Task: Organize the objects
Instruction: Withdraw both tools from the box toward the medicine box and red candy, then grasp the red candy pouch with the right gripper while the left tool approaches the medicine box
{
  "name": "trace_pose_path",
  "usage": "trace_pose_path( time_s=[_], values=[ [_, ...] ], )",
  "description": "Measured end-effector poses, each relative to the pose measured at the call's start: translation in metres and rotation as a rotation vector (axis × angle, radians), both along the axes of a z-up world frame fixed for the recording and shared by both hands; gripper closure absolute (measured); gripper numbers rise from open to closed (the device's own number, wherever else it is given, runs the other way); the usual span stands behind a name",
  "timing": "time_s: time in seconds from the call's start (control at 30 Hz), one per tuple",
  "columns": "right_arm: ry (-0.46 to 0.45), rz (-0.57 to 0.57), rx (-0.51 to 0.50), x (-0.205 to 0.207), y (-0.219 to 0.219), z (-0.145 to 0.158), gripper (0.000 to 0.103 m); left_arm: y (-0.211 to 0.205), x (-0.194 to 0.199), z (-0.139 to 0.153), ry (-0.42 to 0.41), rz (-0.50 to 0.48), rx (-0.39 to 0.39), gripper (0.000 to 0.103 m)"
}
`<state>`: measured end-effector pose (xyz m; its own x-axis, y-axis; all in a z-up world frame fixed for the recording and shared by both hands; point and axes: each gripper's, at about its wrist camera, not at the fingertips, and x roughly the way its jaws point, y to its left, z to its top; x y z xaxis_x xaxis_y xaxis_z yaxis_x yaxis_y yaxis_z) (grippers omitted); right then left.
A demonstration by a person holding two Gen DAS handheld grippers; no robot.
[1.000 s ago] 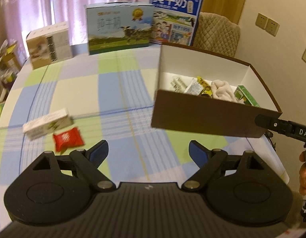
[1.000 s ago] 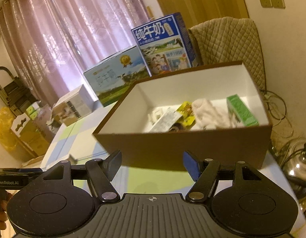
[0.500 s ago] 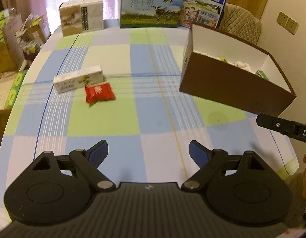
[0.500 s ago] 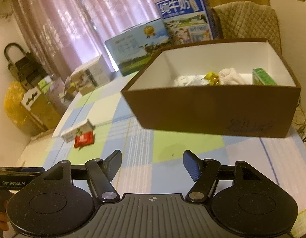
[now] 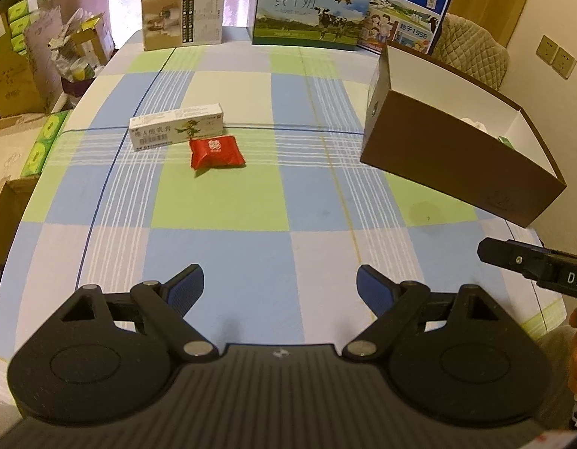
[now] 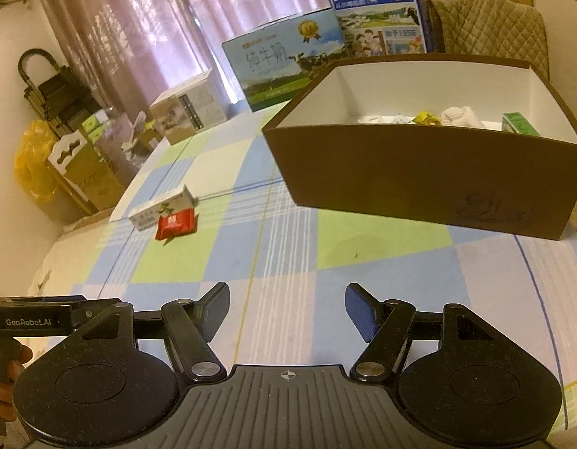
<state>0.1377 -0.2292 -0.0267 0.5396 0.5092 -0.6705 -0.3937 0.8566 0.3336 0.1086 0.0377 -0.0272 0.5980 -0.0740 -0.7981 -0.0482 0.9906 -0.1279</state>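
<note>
A red snack packet (image 5: 216, 152) lies on the checked tablecloth beside a long white carton (image 5: 176, 131) with green print; both also show as the red packet (image 6: 175, 225) and white carton (image 6: 161, 207) in the right wrist view. A brown open box (image 5: 456, 157) stands at the table's right side; the box (image 6: 430, 172) holds several small items. My left gripper (image 5: 279, 286) is open and empty near the table's front edge. My right gripper (image 6: 286, 308) is open and empty too, well short of the box.
Two milk cartons (image 5: 310, 11) (image 5: 404, 11) and a beige box (image 5: 183, 15) line the far edge of the table (image 5: 251, 205). A quilted chair (image 6: 486, 26) stands behind the brown box. Cardboard boxes and bags (image 6: 63, 161) crowd the floor at left.
Both grippers have pulled back from the brown box toward the table's front edge. The box now looks farther away, and the packet and carton have come into fuller view.
</note>
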Motion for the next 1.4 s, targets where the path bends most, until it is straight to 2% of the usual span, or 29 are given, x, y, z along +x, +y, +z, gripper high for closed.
trace_pose_path(
  time_s=[0.53, 0.83, 1.1, 1.23, 1.4],
  values=[
    [0.019, 0.104, -0.067, 0.007, 0.056, -0.017, 0.037, 0.032, 0.008, -0.021, 0.033, 0.065, -0.006, 0.016],
    [0.006, 0.157, -0.100, 0.028, 0.099, -0.028, 0.037, 0.060, 0.046, -0.028, 0.008, 0.092, 0.028, 0.016],
    [-0.026, 0.208, -0.136, 0.051, 0.141, -0.038, 0.037, 0.090, 0.084, -0.038, 0.005, 0.111, 0.089, 0.016],
    [-0.037, 0.241, -0.151, 0.060, 0.164, -0.045, 0.037, 0.101, 0.090, -0.046, 0.006, 0.125, 0.126, 0.016],
    [-0.062, 0.294, -0.172, 0.067, 0.199, -0.056, 0.038, 0.115, 0.098, -0.062, 0.020, 0.155, 0.134, 0.016]
  ],
)
